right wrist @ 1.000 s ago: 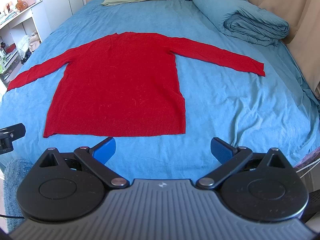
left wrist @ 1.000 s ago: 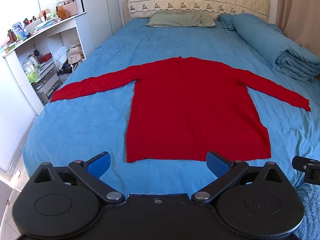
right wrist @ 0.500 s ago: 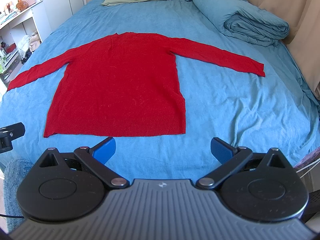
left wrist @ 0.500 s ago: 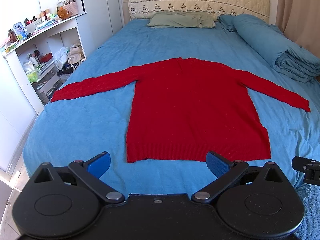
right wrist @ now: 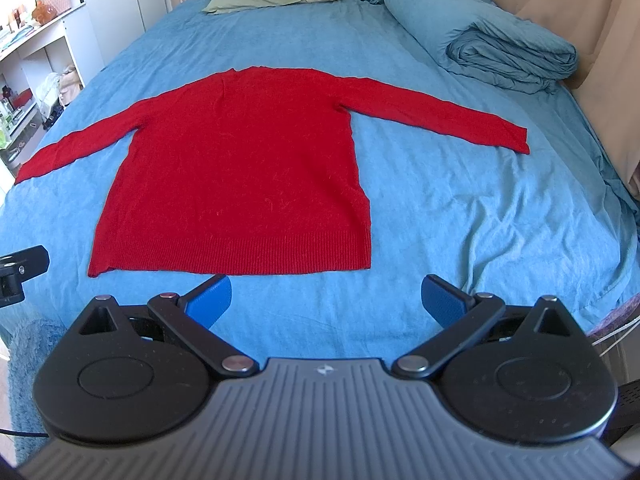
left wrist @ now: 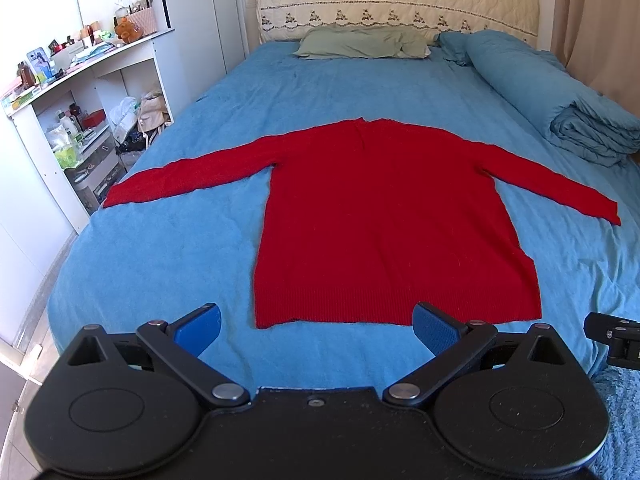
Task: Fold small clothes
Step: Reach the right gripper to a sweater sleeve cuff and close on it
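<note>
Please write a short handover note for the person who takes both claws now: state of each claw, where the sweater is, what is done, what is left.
Left claw: open, empty, held over the near edge of the bed, short of the hem.
Right claw: open, empty, also at the near edge, just before the hem.
Red sweater: spread flat on the blue sheet, both sleeves stretched out to the sides, hem toward you, collar toward the pillow.
Done: sweater is laid out flat; no fold made.
Left: all folding, probably sleeves inward first, then the body. The rolled duvet lies at the right side, apart from the sweater.
</note>
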Tool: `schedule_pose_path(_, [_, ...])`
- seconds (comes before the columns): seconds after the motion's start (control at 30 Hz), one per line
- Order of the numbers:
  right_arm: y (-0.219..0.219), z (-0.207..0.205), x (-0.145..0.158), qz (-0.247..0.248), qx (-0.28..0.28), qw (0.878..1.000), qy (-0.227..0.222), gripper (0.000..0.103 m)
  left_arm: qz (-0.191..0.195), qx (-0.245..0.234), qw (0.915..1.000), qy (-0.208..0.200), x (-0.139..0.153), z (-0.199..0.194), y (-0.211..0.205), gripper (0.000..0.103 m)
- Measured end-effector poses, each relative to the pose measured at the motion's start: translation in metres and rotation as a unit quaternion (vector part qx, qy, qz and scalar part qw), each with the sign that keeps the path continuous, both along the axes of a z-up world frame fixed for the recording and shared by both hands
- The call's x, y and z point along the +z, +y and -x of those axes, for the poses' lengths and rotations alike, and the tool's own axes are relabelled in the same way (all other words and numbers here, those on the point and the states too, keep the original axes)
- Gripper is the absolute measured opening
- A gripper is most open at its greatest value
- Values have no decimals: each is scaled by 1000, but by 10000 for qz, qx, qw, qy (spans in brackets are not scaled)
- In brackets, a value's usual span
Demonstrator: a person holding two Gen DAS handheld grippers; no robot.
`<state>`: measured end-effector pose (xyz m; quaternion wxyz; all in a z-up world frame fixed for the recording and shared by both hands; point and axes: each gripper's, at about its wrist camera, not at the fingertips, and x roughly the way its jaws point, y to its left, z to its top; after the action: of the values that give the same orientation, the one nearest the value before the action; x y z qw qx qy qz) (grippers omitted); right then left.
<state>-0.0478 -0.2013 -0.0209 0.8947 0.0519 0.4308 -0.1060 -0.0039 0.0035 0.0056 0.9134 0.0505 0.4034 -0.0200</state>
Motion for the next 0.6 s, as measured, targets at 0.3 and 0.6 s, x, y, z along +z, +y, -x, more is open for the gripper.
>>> schedule_pose_path(0.3, [-4, 2, 6, -64, -37, 9999, -82, 103, -14, -72, 10000, -57, 8, -1, -5, 103])
schedule_pose_path(0.6, [-63, -22, 35, -146, -539, 9956, -750, 103, 24, -709, 9952, -677, 47, -69, -56, 103])
